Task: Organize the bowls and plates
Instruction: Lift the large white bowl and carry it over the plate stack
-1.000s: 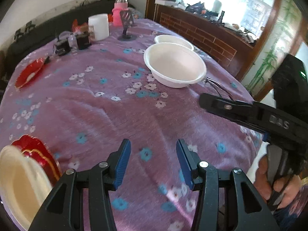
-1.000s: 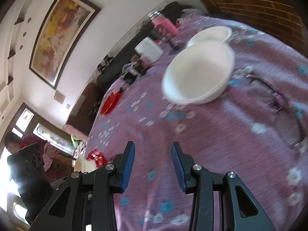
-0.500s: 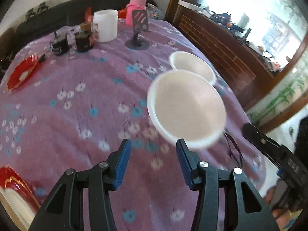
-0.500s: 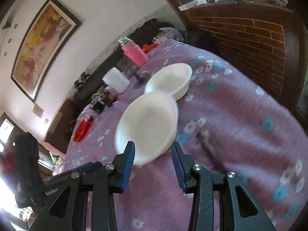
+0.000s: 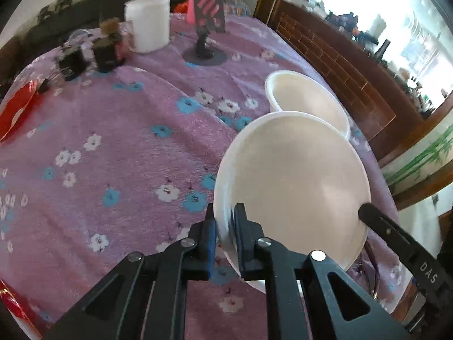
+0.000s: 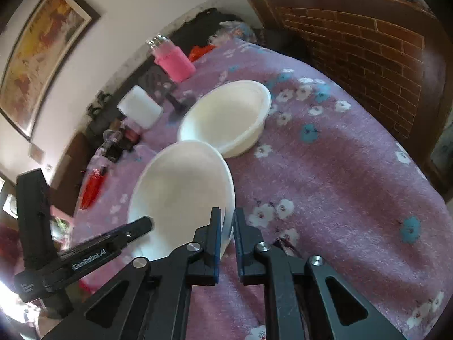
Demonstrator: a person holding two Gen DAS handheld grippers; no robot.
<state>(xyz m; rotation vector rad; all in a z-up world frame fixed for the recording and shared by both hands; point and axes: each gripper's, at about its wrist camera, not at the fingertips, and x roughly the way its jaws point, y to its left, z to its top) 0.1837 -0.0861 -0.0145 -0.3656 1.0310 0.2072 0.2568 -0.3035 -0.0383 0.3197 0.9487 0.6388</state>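
Observation:
A large white bowl (image 5: 294, 187) sits on the purple flowered tablecloth, and also shows in the right wrist view (image 6: 181, 192). My left gripper (image 5: 225, 223) is shut on its near left rim. My right gripper (image 6: 226, 223) is shut on its opposite rim. A second white bowl (image 5: 305, 102) stands just behind it, touching or nearly touching; it also shows in the right wrist view (image 6: 226, 116). A red plate (image 5: 14, 113) lies at the far left table edge.
At the back stand a white cup (image 5: 147, 22), a pink bottle (image 6: 172, 59), a phone stand (image 5: 208, 28) and small dark jars (image 5: 107, 48). A brick-faced wooden ledge (image 6: 354, 28) borders the table on the right. Another red plate edge (image 5: 11, 308) shows bottom left.
Both grippers moved in on the large bowl from opposite sides and went from open to shut on its rim.

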